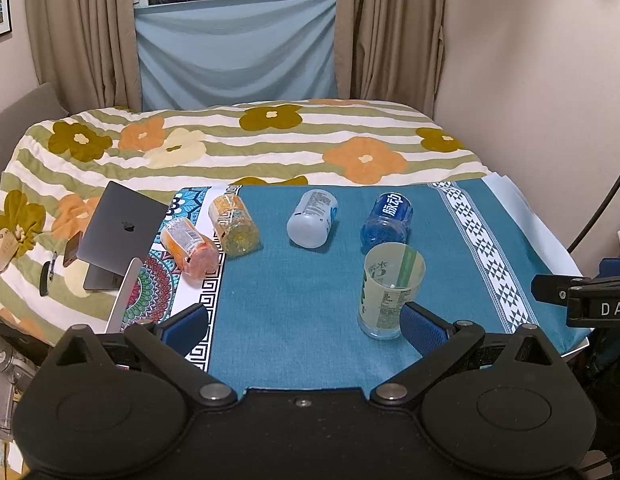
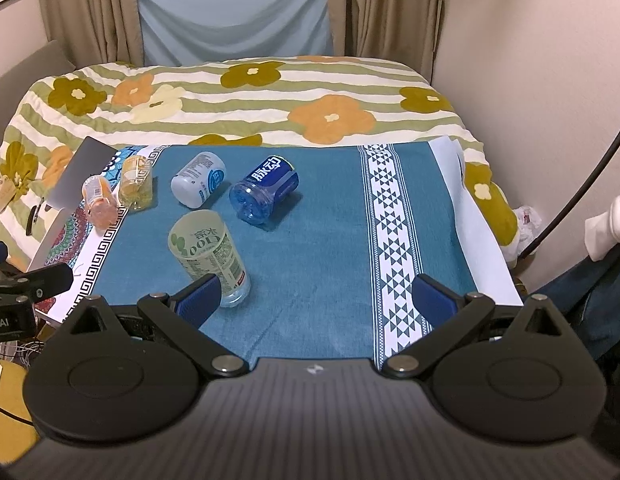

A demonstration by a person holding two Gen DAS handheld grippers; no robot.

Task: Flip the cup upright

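Your left gripper (image 1: 304,320) and right gripper (image 2: 317,294) are both gaping wide, holding nothing; the pale green-printed clear plastic cup (image 1: 389,290) is standing mouth-up at lower right, seemingly just touching one blue finger (image 1: 423,326).

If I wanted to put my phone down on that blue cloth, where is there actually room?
The widest bare patch is the blue cloth between the blue cup and the white triangle band. The near strip ahead of the right gripper is bare too. It is crowded at the far left, where the green cup, white cup, yellow cup and orange cup cluster.
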